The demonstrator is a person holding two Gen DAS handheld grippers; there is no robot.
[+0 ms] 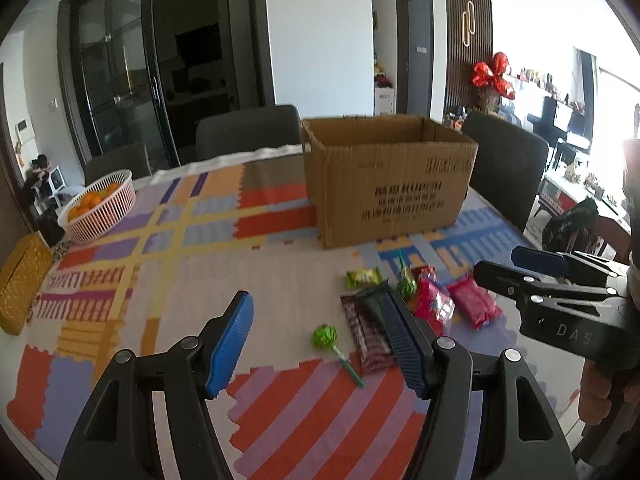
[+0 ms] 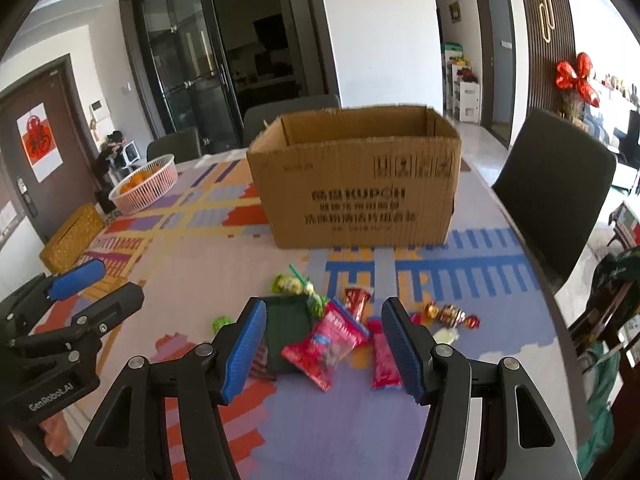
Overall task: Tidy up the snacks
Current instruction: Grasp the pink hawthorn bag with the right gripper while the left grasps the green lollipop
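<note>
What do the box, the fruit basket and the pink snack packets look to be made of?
Box: brown corrugated cardboard, matte, ribbed face with printed text. Basket: likely rigid plastic, pale pink, slatted wall. Pink packets: probably plastic film, glossy and crinkled, catching glare.

"KUPCH" is printed on the cardboard box (image 2: 354, 188), "GenRobot.AI" on the left gripper (image 2: 96, 280) and "DAS" on the right gripper (image 1: 516, 268).
</note>
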